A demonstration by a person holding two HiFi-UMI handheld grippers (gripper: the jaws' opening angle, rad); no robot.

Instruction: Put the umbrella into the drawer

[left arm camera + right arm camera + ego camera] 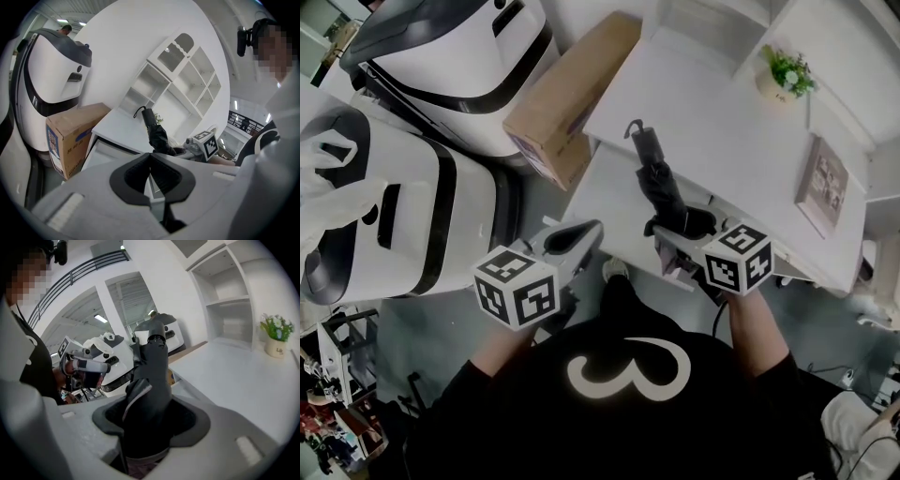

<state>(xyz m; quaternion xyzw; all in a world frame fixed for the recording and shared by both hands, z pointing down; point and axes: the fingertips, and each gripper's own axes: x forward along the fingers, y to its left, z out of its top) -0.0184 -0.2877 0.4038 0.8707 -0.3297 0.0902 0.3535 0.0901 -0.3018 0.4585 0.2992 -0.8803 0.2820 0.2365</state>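
Black umbrella [659,183] clamped in right gripper [150,423], far end pointing 11 o'clock; left gripper [150,157] clenched empty, at its 8 o'clock.

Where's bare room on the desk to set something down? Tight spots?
Bare: mid desktop, between the umbrella and the potted plant; also the open drawer, beside the cardboard box. Crowded: the right end by the picture frame, and around the umbrella at the front edge.

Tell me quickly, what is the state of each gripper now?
Left gripper: closed, empty.
Right gripper: closed on the folded black umbrella.
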